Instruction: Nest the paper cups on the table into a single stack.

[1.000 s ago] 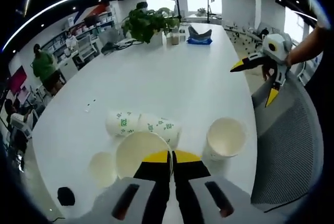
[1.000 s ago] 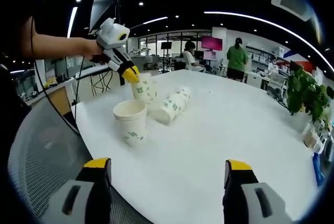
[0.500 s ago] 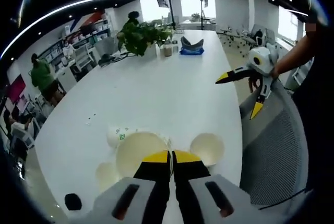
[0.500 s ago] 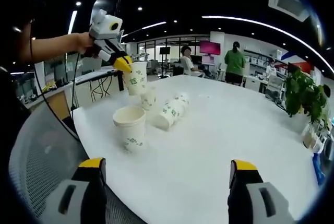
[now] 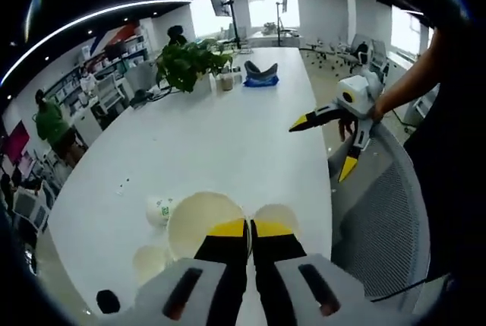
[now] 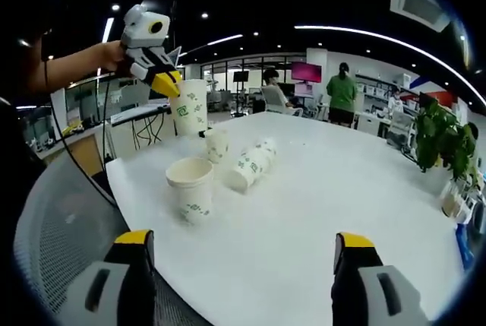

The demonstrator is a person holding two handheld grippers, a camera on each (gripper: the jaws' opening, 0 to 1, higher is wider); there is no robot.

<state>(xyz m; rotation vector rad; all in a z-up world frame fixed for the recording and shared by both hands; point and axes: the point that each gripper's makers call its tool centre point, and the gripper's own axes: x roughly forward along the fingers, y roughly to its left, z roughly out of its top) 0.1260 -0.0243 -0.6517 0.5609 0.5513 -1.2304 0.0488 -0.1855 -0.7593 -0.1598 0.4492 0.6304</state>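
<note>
Left tongs (image 6: 168,83) clamping paper cup (image 6: 188,108) above table (image 6: 319,189)

Left gripper view: high, looking down table (image 5: 228,136). Right gripper view: low, across same table.

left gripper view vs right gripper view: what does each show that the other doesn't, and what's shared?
Left gripper view: the blue cloth at the table's far end, and the cup seen from above, jaws shut on its rim.
Right gripper view: the cups lying on their sides, and a person in green standing beyond the table.
Shared: the white table, the upright cup, the potted plant.
</note>
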